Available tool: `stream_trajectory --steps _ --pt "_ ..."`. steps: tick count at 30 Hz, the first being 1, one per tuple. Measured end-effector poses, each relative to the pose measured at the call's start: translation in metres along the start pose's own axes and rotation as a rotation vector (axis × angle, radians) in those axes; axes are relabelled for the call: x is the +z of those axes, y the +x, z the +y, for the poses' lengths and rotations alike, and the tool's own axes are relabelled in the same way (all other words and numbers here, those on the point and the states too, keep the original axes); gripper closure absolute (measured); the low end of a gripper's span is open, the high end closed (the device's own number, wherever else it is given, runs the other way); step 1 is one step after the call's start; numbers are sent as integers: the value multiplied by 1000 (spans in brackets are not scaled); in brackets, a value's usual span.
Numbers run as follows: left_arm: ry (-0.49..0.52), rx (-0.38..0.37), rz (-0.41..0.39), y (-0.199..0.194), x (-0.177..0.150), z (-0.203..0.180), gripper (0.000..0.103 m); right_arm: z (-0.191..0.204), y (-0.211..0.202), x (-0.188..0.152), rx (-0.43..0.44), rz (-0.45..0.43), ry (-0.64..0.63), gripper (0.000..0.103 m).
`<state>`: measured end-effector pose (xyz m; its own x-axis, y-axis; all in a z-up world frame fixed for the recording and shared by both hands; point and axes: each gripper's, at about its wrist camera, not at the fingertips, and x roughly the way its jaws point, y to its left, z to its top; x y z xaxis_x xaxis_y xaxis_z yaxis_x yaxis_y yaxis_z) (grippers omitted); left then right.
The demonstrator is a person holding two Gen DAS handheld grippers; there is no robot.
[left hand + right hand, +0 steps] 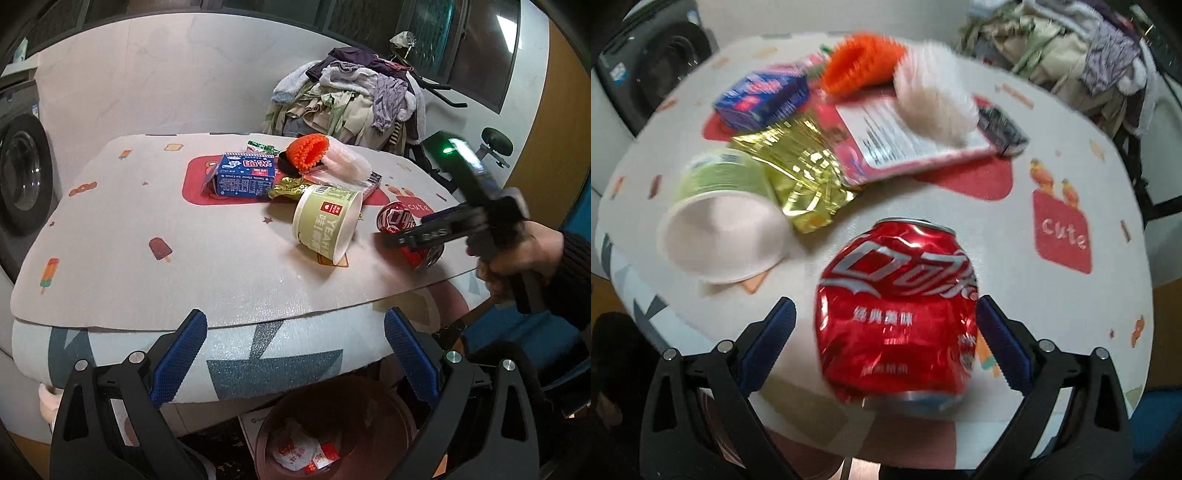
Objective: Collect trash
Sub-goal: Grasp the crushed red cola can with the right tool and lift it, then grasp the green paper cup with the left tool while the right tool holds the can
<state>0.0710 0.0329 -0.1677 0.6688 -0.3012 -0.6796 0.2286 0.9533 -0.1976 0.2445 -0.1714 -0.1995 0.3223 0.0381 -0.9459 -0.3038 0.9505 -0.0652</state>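
A crushed red cola can [897, 314] lies between the wide-open fingers of my right gripper [886, 332], near the table's front edge; the right pad touches or nearly touches it, the left pad is apart. The can also shows in the left wrist view [402, 229] under the right gripper [413, 240]. A green paper cup [325, 221] lies on its side, also in the right wrist view [720, 214]. Behind it lie a gold wrapper [801, 173], a blue carton [243, 179] and a pink package [905, 136]. My left gripper [295, 354] is open and empty, above the table's front edge.
A brown trash bin [332, 435] with some wrappers in it stands under the table's front edge. An orange brush [308, 149] and a white fluffy item [347, 164] lie at the back. A washing machine [22, 173] is left; a clothes pile [351, 99] is behind.
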Motion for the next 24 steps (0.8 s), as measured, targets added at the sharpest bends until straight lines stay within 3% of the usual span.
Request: stream_trajectory --steps 6,8,10,15,24 --pt "-11 -8 13 7 -2 4 9 -2 21 10 -28 46 15 21" --pt "-13 -12 15 9 -2 4 9 -3 19 12 -19 39 18 36" --pt "-12 -15 14 10 -1 4 9 -10 12 12 26 35 32 43" --pt "-4 -24 15 13 4 2 9 -31 -14 13 70 -25 52 88" --pt "95 -61 31 49 48 -19 9 -64 -50 -7 145 -177 157 90"
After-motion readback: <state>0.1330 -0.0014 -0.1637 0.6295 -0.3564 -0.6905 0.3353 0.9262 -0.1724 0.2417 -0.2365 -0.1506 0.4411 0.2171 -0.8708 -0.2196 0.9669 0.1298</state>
